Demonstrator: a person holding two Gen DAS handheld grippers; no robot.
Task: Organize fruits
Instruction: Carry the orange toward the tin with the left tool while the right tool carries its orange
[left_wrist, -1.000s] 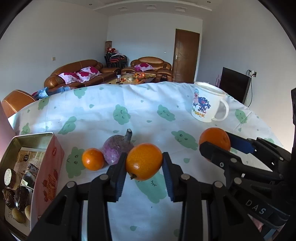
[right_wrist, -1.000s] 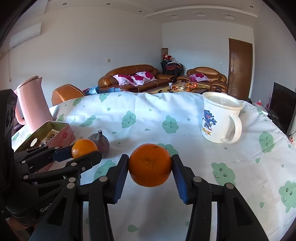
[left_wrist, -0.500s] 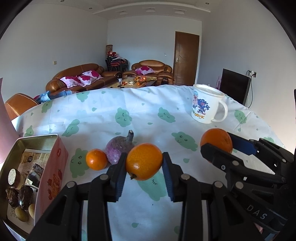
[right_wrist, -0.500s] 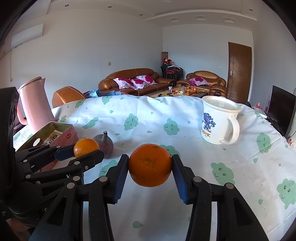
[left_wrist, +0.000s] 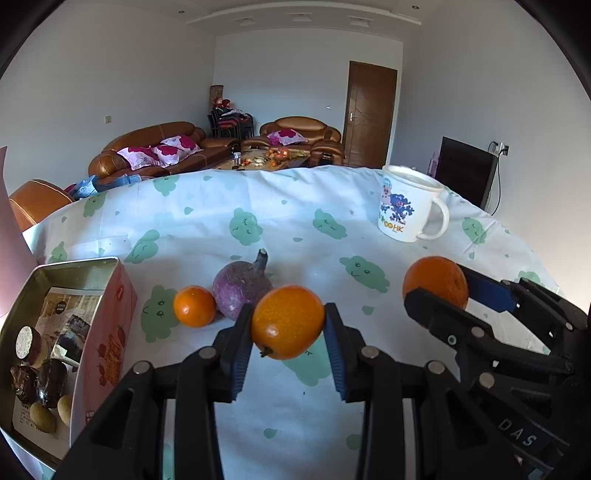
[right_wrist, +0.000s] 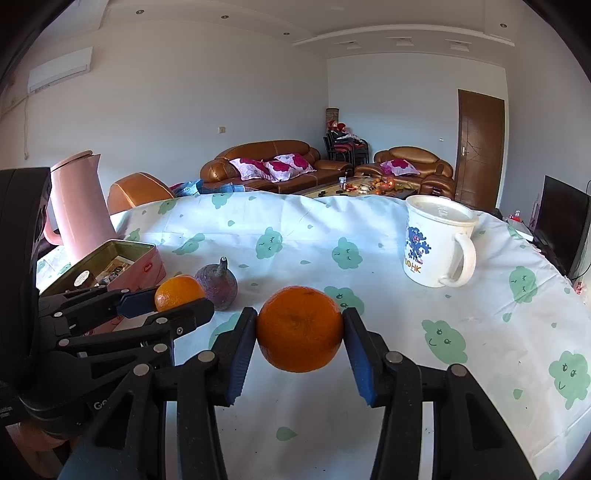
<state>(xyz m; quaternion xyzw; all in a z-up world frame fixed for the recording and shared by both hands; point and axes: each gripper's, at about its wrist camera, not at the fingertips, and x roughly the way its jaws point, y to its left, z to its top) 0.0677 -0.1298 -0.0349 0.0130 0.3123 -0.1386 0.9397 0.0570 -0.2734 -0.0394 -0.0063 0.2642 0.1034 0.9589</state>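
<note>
Since the frame a second ago my left view has lifted a little: the tin has slid lower and further left, the mug sits lower in the frame, and both grips are unchanged. My left gripper (left_wrist: 288, 323) has its jaws clamped on an orange (left_wrist: 287, 321) at centre frame, stem end turned toward the lower left, held clear above the bench (left_wrist: 280, 221). My right gripper (right_wrist: 300, 328) likewise has its jaws closed tight on a larger orange (right_wrist: 299, 328) at the centre of its own view, also off the cloth.

In the left view the right gripper reaches in from the right edge with its orange showing at middle right. In the right view the left gripper comes in from the left edge, its orange at middle left.

On the bench, just left of centre in the left view, a small orange (left_wrist: 194, 306) lies just beside a purple round fruit with a stub stalk (left_wrist: 242, 291); I cannot tell whether they touch. Only the purple fruit is visible in the right view, behind the left gripper's orange.

An open pink tin (left_wrist: 107, 332) fills the lower left of the left view, with dark wrapped pieces and a few pale round ones inside. A white cartoon mug (right_wrist: 434, 243) stands upright at the right of the right view, handle facing right, well apart from the fruit. A pink kettle (right_wrist: 79, 206) stands at the left, behind the tin.
</note>
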